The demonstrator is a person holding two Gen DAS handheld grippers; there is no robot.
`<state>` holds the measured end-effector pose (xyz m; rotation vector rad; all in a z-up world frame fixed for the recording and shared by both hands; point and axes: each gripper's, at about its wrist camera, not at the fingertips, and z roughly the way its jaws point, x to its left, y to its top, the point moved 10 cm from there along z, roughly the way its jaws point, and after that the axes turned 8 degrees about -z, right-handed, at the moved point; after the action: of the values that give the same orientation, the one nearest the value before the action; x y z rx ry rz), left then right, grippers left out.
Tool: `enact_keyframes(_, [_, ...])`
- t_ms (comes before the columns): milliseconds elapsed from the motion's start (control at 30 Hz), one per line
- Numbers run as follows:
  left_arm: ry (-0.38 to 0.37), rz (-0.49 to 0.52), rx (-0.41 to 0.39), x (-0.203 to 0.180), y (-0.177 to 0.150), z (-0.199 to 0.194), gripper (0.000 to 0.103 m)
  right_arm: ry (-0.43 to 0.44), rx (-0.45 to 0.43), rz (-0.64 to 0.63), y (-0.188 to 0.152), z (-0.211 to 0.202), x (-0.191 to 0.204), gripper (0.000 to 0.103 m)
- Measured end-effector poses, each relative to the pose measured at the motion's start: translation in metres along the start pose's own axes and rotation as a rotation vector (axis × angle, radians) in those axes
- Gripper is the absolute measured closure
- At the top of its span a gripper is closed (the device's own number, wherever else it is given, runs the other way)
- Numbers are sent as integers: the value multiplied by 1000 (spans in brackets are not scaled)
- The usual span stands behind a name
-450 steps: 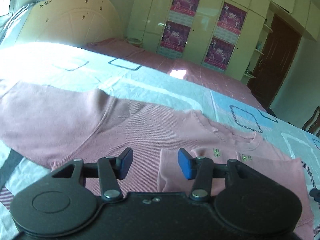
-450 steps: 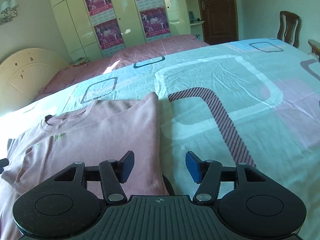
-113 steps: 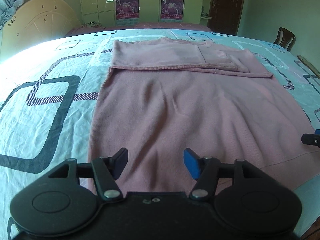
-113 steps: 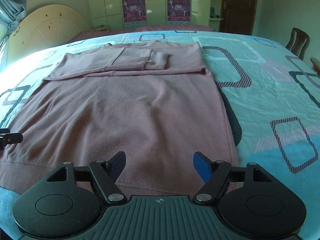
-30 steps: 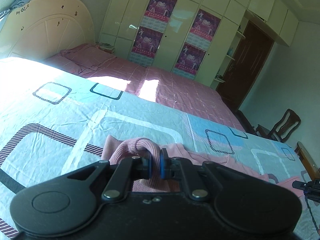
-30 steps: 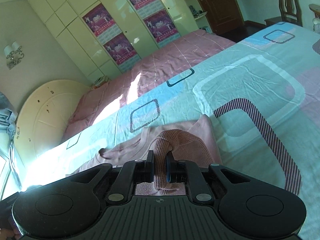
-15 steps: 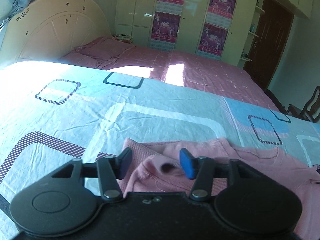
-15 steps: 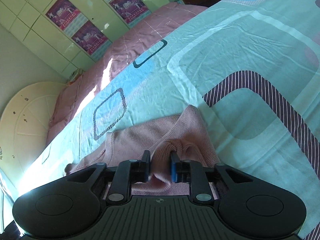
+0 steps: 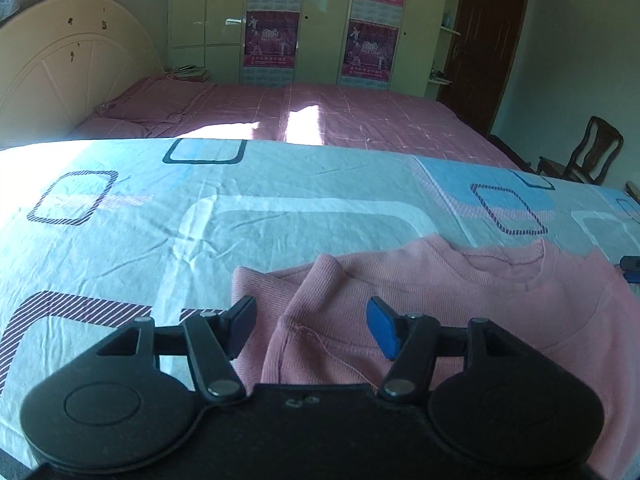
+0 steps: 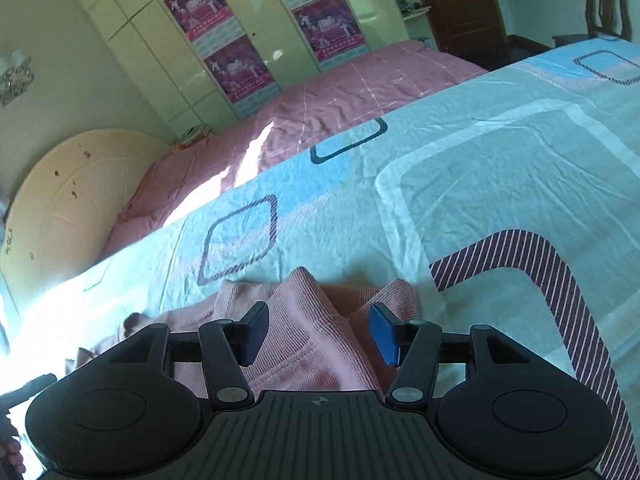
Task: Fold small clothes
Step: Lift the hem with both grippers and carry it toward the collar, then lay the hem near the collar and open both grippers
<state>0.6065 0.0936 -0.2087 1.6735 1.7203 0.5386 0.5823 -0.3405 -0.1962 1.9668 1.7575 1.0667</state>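
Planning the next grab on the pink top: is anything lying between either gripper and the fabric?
Nothing visible. The pink top lies bare on the bedsheet, bunched between the spread fingers of the left gripper and right gripper, whose jaws have just been opening.

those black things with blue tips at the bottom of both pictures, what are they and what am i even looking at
Each is a hand-held two-finger tool; a person carries one in each hand, with a wide-angle camera on it looking along its fingers. One picture is from the left tool, the other from the right tool. Both look across a bed covered by a patterned bedspread, where a pink top lies folded over. Both tools are open, their jaws having just been opening, so nothing is held: the pink cloth sits loose between the blue pads. The right tool's tip peeks in at the edge of the left view.
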Motion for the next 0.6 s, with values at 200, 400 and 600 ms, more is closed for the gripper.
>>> enact_keyframes(200, [17, 30, 27, -2, -1, 30, 46, -12, 51, -87, -9, 29, 3, 48])
enact_keyframes(400, [-31, 60, 38, -5, -8, 34, 97, -18, 68, -201, -12, 45, 11, 88])
enact_keyframes(600, [-43, 59, -75, -6, 5, 11, 99, -28, 21, -282, -6, 37, 19, 94])
